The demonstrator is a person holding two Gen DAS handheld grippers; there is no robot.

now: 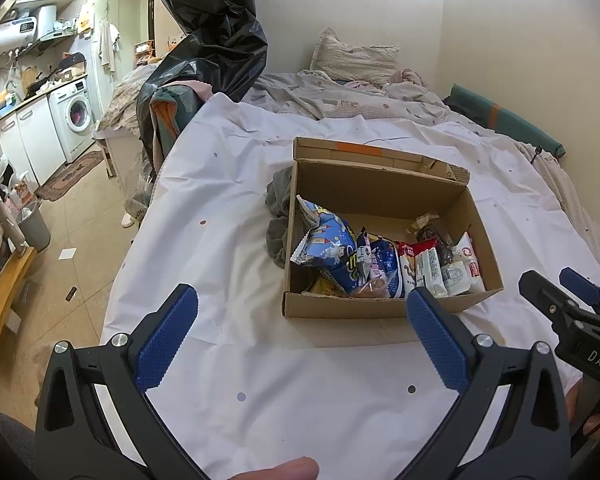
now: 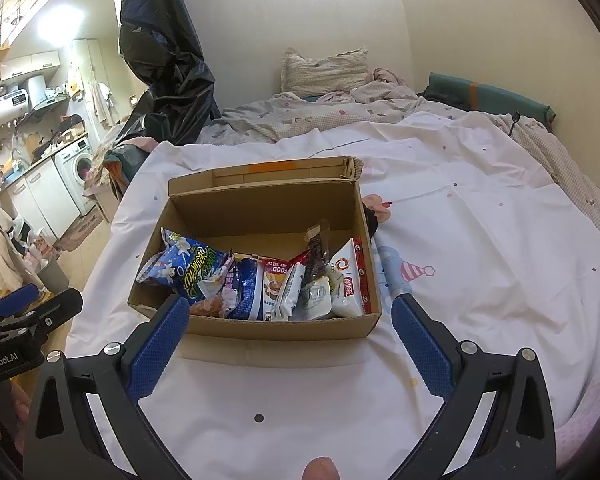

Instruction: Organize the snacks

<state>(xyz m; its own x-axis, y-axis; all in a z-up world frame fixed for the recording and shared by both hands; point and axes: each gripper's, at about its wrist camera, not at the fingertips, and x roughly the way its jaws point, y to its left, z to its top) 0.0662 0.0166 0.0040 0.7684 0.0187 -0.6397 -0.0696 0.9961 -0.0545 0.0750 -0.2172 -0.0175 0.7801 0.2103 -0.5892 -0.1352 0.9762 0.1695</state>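
We see snacks packed in box; none loose outside. Left gripper and right gripper both spread wide, empty. Looks near done.

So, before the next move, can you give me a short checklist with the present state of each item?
1. Left tool open and empty: ok.
2. Right tool open and empty: ok.
3. Cardboard box open on the white sheet: ok.
4. Snack packets inside the box, along its near wall: ok.
5. No packet left on the sheet: ok in both views.
6. Grey cloth against the box's left wall, touching or not: cannot tell.
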